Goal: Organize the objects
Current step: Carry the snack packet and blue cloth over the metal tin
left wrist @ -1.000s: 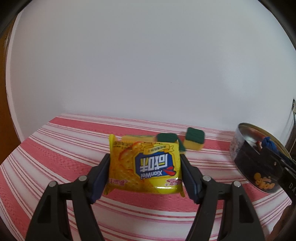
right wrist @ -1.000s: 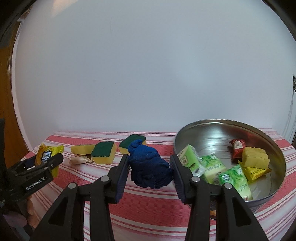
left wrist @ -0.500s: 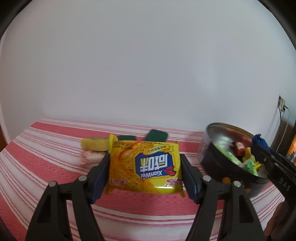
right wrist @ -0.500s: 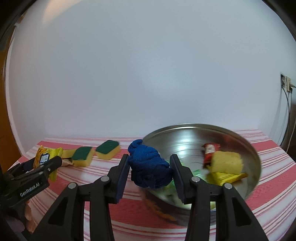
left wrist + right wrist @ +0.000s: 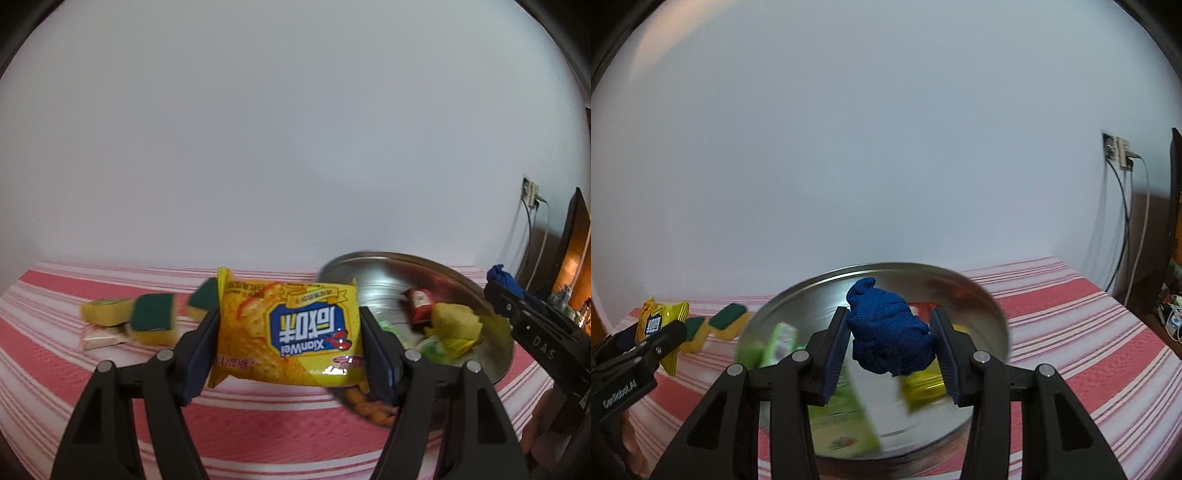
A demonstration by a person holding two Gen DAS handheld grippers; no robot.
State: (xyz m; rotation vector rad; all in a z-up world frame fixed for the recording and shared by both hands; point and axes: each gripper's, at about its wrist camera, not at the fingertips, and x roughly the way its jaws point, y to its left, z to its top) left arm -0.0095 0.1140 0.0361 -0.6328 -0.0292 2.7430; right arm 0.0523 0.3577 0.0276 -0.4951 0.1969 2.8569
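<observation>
We've got the left gripper (image 5: 290, 328) pinching the yellow snack packet (image 5: 288, 328) by its edges, right gripper (image 5: 890, 338) clamping the blue cloth bundle (image 5: 888, 328) above the metal bowl (image 5: 982, 295), probably for dropping in.
</observation>
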